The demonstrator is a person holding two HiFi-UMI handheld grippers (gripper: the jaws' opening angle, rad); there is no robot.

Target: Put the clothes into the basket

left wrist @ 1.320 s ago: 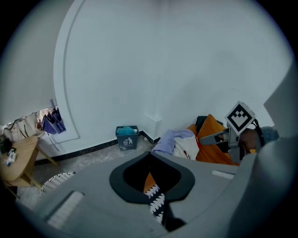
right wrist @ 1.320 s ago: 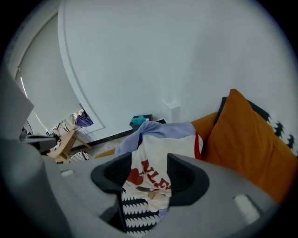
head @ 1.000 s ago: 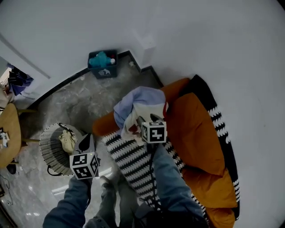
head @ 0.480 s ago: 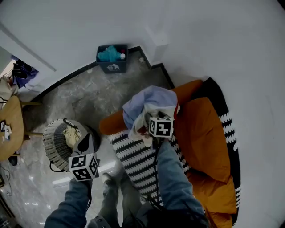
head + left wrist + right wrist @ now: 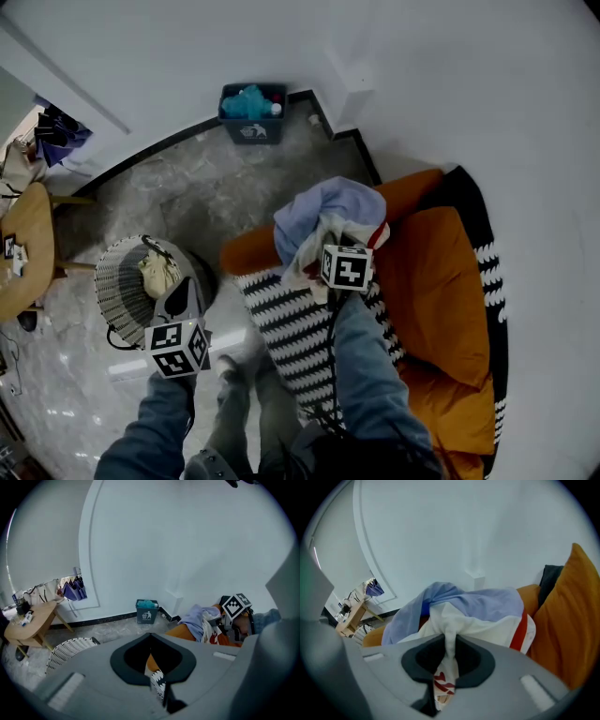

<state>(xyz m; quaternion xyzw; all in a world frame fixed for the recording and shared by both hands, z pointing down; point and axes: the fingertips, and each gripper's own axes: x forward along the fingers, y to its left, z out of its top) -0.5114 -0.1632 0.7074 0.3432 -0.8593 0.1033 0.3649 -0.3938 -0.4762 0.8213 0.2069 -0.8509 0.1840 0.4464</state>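
Note:
A heap of clothes (image 5: 328, 216) lies on the orange sofa's arm: a light blue shirt (image 5: 459, 604) over a white garment with red print (image 5: 445, 634). My right gripper (image 5: 325, 251) is pressed into the heap. Its jaws have just been closing, and they pinch a fold of the white garment (image 5: 450, 641). The white wicker basket (image 5: 117, 291) stands on the floor to the left with a cream garment (image 5: 157, 274) in it. My left gripper (image 5: 183, 298) hovers by the basket's right rim, shut on nothing (image 5: 151, 637).
A striped black-and-white throw (image 5: 300, 328) covers the sofa seat beside an orange cushion (image 5: 431, 281). A blue waste bin (image 5: 251, 112) sits against the wall. A wooden table (image 5: 23, 253) stands at far left. The person's legs are between basket and sofa.
My right gripper has sunk into the heap and its jaws have closed on the white garment. The left gripper stays by the basket's rim.

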